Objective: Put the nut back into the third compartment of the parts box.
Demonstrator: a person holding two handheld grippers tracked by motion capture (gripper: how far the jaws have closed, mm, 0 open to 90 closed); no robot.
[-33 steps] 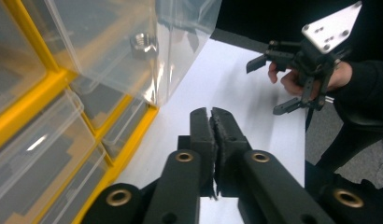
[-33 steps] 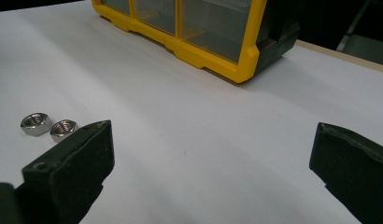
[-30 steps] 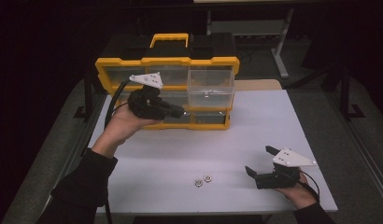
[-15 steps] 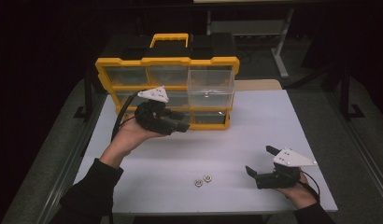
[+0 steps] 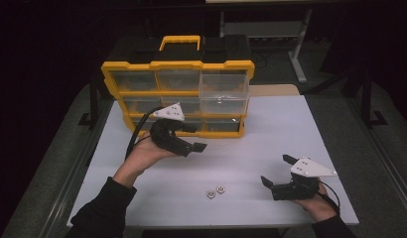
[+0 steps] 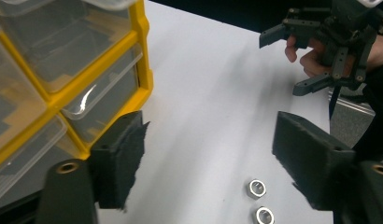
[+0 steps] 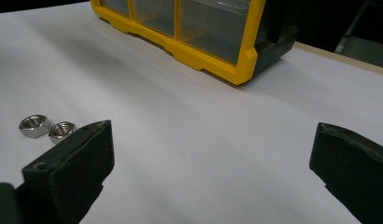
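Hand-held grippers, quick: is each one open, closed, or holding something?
Left hand-held gripper: open, empty; its jaws have just been opening.
Right hand-held gripper: open, empty.

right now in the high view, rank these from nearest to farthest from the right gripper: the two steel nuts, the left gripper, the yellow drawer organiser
Measured from the right gripper, low at the table's right:
1. The two small steel hex nuts, just to its left on the white table, near the front edge.
2. The left gripper, further left and back, fingers open and empty.
3. The yellow plastic drawer organiser, at the table's back edge.
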